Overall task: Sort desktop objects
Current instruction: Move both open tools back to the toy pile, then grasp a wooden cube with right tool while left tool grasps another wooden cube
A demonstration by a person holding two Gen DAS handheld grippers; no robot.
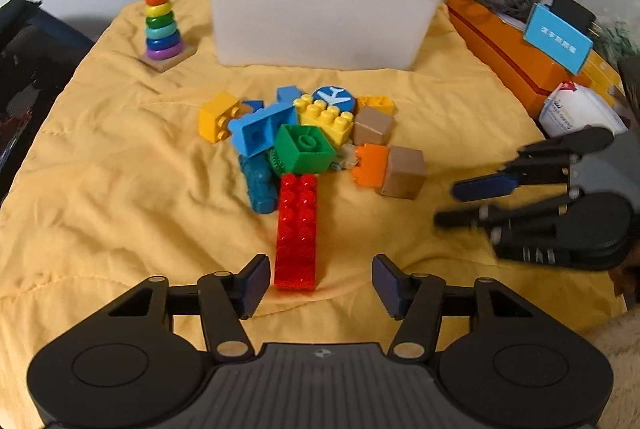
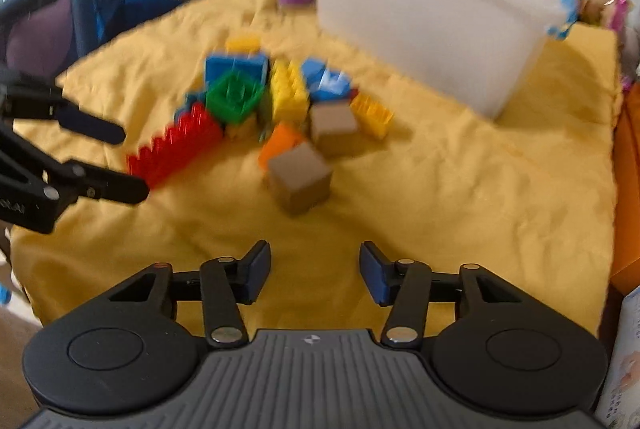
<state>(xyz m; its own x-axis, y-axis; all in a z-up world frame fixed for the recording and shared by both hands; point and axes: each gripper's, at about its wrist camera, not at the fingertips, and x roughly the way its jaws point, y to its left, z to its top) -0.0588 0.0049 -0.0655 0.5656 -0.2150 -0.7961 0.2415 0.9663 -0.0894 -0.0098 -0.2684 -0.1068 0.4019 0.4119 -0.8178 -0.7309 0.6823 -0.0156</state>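
Long red brick (image 1: 296,231) lies between left gripper's (image 1: 321,284) parted fingers (image 1: 256,283).

Blue round disc (image 1: 333,97): white airplane sign; blue card (image 1: 557,39) text illegible, possibly Chinese.

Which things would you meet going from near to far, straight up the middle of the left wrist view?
Left tool → long red brick → green block → yellow studded brick → white bin.
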